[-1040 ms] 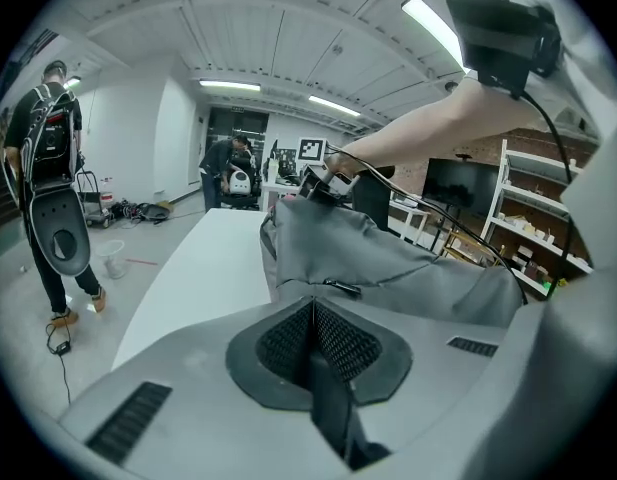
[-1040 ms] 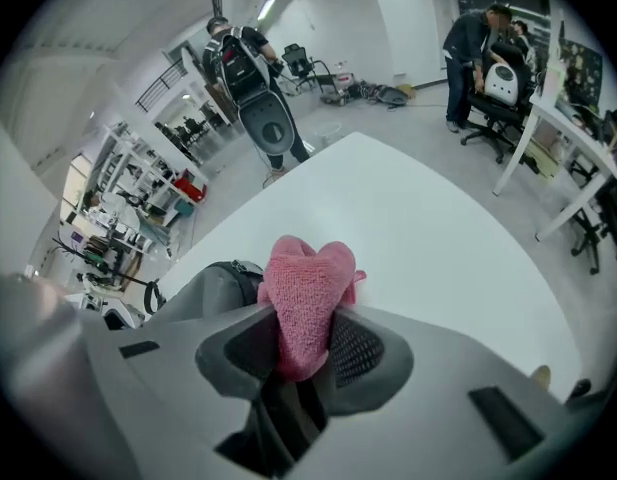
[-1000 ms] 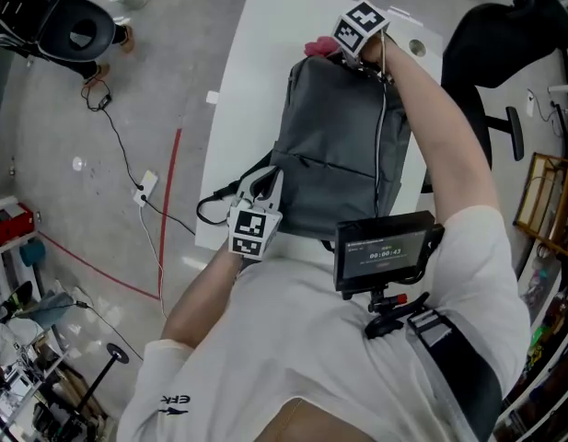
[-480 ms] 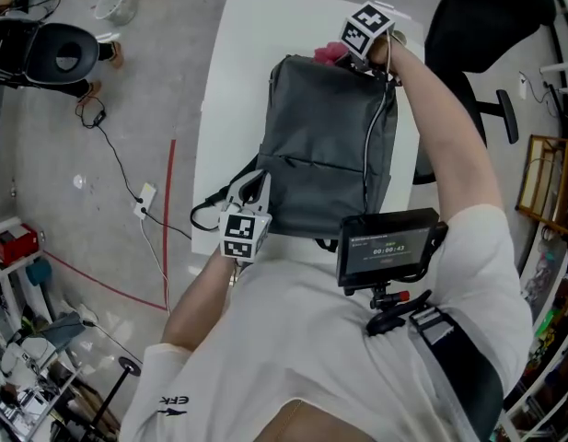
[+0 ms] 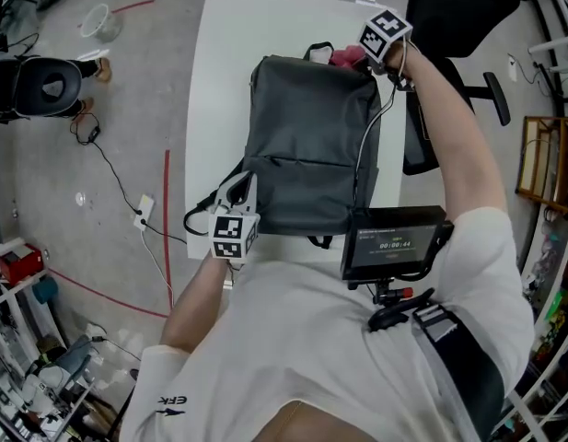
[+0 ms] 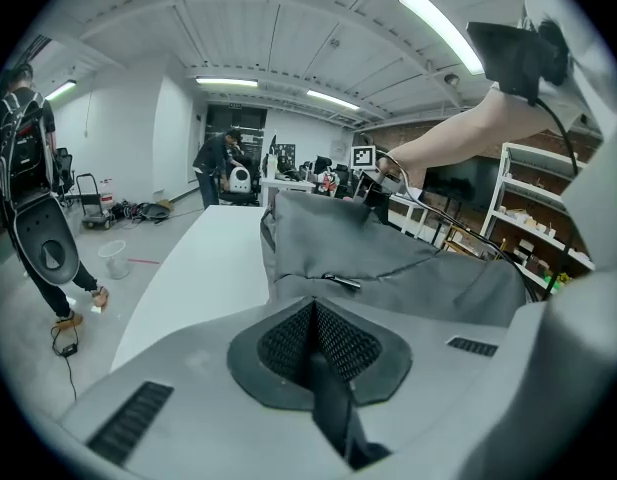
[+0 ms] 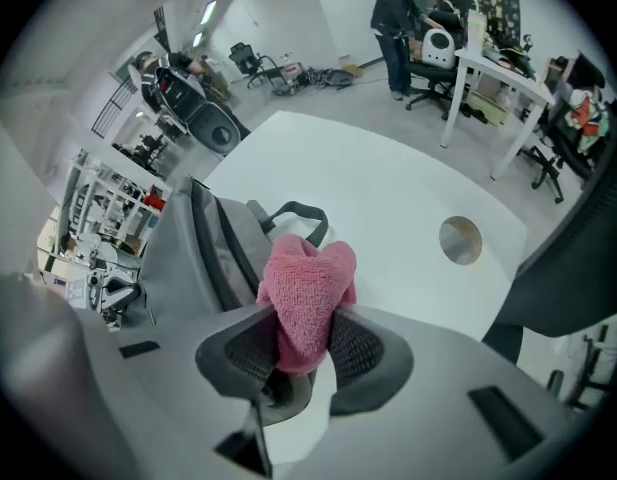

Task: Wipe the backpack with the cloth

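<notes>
A grey backpack [image 5: 311, 145] lies flat on the white table [image 5: 214, 81]. My right gripper [image 5: 371, 58] is at the pack's top right corner, shut on a pink cloth [image 5: 346, 57]. In the right gripper view the cloth [image 7: 306, 293] bulges out between the pads just above the backpack's [image 7: 203, 248] top edge and carry handle. My left gripper [image 5: 236, 191] sits at the pack's lower left corner, beside a black strap loop. In the left gripper view the jaws are together on a dark strap [image 6: 333, 418], and the backpack [image 6: 388, 258] stretches away ahead.
A black office chair [image 5: 449, 7] stands against the table's right side. A round cable hole [image 7: 460, 240] is in the tabletop near the cloth. A cable [image 5: 127, 182] and red tape [image 5: 166, 219] lie on the floor to the left. People stand at far desks [image 7: 398, 18].
My right gripper has carried the pink cloth to the right along the backpack's top edge, from near the left part to the right corner. The left gripper has stayed at the lower left corner.
</notes>
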A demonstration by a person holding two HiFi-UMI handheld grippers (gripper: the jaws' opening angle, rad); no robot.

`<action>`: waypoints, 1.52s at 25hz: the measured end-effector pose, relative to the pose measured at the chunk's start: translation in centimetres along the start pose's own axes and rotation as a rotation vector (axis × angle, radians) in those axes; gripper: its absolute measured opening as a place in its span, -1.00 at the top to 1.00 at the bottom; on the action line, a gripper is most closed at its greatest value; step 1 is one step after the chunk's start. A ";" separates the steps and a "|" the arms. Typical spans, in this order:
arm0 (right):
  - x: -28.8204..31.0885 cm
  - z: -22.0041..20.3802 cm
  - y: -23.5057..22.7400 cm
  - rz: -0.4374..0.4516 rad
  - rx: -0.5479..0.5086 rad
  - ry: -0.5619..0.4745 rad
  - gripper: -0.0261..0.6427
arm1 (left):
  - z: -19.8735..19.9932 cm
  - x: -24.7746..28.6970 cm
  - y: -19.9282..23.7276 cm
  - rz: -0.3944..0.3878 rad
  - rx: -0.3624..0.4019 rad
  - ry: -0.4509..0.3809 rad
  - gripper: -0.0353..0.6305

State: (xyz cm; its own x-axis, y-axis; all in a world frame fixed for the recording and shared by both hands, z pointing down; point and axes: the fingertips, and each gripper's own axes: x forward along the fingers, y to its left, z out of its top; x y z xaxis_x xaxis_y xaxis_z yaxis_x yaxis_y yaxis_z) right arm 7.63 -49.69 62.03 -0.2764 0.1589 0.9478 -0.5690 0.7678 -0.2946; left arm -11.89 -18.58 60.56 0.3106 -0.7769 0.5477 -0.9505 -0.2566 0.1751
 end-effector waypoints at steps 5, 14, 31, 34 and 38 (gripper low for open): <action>-0.2 -1.8 -1.3 -0.013 0.047 -0.005 0.57 | -0.5 0.2 0.6 -0.004 0.001 0.010 0.88; -0.6 -2.9 -2.1 -0.048 0.080 -0.083 0.57 | -0.8 0.3 1.2 0.019 0.002 0.016 0.88; -9.0 -10.3 3.6 -0.277 0.164 -0.685 0.57 | 0.2 -3.2 -0.4 0.097 0.016 -0.102 0.88; -10.1 -12.8 6.3 -0.311 0.189 -0.766 0.57 | 0.6 -4.0 -0.3 0.100 0.021 -0.140 0.88; -11.1 -16.2 10.7 -0.356 0.222 -0.854 0.57 | 0.8 -6.0 -0.9 0.073 0.030 -0.183 0.88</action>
State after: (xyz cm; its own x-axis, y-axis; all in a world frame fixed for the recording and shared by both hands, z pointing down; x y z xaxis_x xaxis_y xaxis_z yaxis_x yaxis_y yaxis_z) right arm 17.15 -33.12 50.36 -0.4815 -0.6360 0.6031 -0.8385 0.5346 -0.1056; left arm -12.85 -14.17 56.46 0.2390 -0.8849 0.3998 -0.9709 -0.2105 0.1145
